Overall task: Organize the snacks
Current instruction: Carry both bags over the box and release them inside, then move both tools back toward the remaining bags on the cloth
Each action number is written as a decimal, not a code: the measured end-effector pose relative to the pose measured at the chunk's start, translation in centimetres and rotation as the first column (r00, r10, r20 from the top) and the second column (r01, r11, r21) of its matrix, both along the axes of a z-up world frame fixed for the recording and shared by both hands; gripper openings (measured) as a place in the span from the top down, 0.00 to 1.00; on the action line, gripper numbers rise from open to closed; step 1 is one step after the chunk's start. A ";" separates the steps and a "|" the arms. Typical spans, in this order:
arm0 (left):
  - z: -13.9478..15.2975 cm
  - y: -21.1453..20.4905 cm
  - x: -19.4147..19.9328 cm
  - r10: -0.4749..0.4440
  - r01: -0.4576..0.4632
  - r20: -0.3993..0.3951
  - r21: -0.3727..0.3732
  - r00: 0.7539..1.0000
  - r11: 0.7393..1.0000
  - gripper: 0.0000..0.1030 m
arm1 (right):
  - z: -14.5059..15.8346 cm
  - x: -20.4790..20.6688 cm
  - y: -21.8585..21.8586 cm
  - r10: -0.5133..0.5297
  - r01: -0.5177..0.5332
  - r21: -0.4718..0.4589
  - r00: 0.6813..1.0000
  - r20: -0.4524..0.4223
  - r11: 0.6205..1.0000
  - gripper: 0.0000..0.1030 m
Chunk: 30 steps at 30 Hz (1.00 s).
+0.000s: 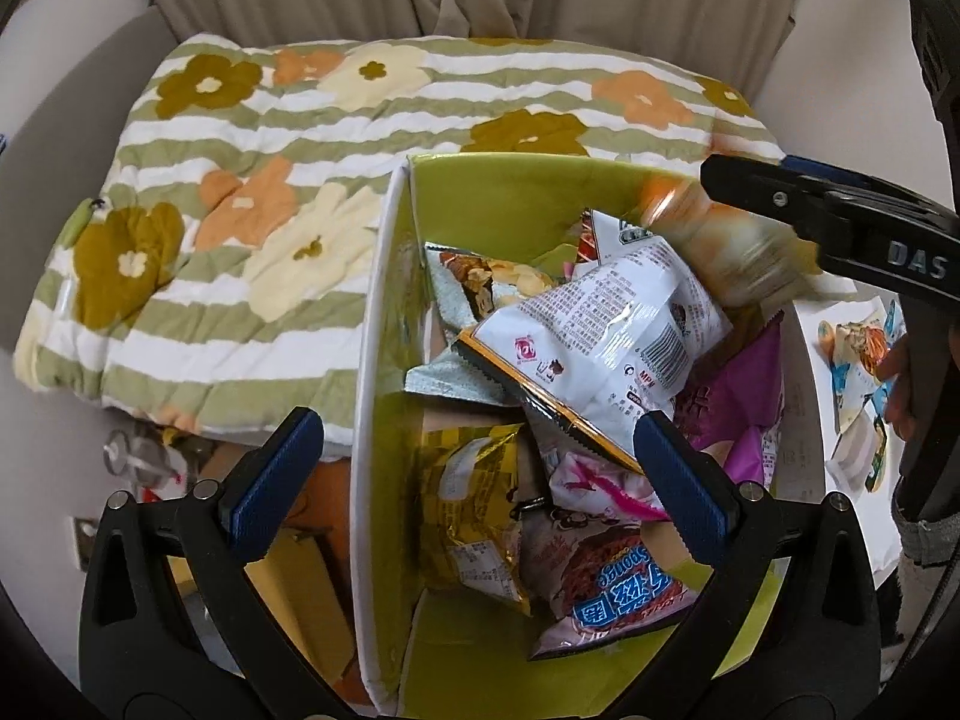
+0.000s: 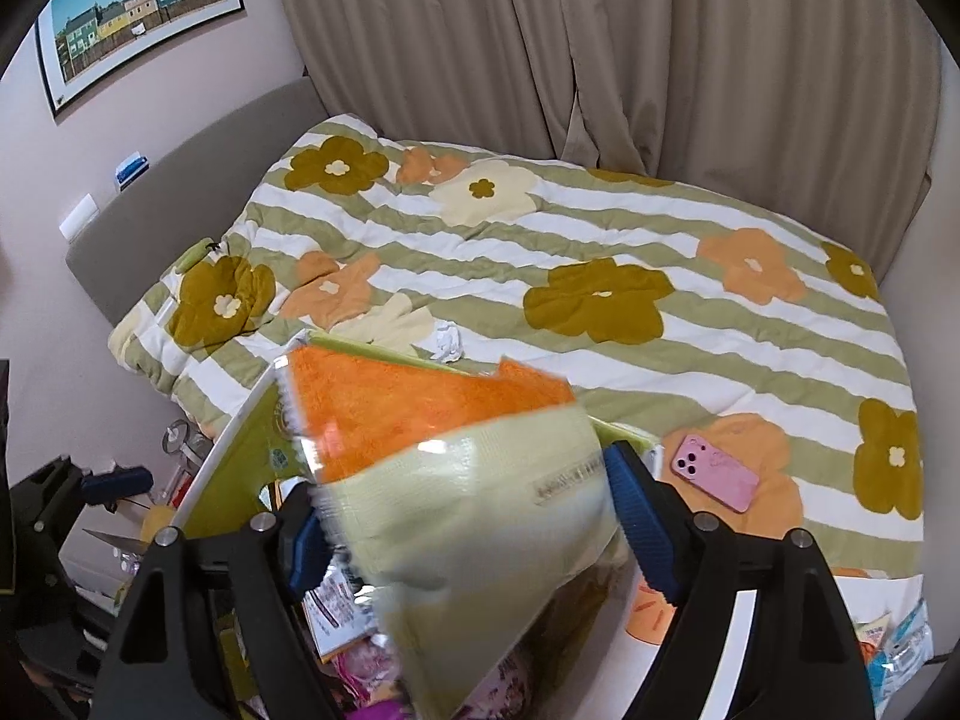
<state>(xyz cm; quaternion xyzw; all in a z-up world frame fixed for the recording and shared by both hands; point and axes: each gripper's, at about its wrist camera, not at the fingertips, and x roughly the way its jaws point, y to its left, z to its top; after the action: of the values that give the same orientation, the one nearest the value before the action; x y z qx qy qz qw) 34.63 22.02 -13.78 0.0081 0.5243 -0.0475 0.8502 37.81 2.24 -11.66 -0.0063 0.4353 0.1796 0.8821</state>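
Note:
A green cardboard box (image 1: 384,300) with white outer walls stands beside the bed and holds several snack packets: a white one (image 1: 600,336), a gold one (image 1: 474,516) and a pink sponge-cake one (image 1: 612,588). My left gripper (image 1: 480,480) hangs open over the box with nothing between its blue pads. My right gripper (image 2: 459,480) is over the box's far right corner. An orange and pale yellow snack bag (image 2: 480,516) lies between its spread fingers. The bag (image 1: 720,240) is blurred while the black finger (image 1: 774,198) beside it is sharp, so it looks loose.
A striped quilt (image 2: 600,228) with flowers covers the bed behind the box. On it lie a pink phone (image 2: 714,471) and a crumpled white paper (image 2: 447,342). More snack packets (image 1: 864,372) lie on a white surface right of the box. Clutter fills the floor (image 1: 288,540) to the left.

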 end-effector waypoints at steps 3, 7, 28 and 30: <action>-0.2 0.0 -0.2 -0.005 0.005 -0.004 0.003 1.000 1.000 0.00 | 0.2 -0.5 0.0 -0.007 0.007 0.014 1.000 0.020 1.000 0.03; -0.6 -0.1 -0.4 -0.009 0.009 -0.011 -0.002 1.000 1.000 0.00 | 0.0 -1.4 -0.2 -0.014 0.014 0.015 1.000 0.018 1.000 0.03; 5.4 -2.5 -5.8 -0.086 0.088 0.121 -0.006 0.989 0.996 0.00 | 5.6 -9.4 -3.1 -0.110 0.107 0.031 0.987 0.116 0.994 0.03; 5.9 -3.3 -6.3 -0.106 0.108 0.131 -0.011 0.986 0.994 0.00 | 6.0 -10.5 -3.8 -0.135 0.132 0.029 0.984 0.120 0.991 0.03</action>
<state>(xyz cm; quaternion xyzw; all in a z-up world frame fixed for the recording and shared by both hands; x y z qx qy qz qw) 28.36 18.74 -7.92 0.0316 0.4662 -0.0973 0.8788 27.29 -1.54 -5.62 0.0212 0.3784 0.1239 0.9171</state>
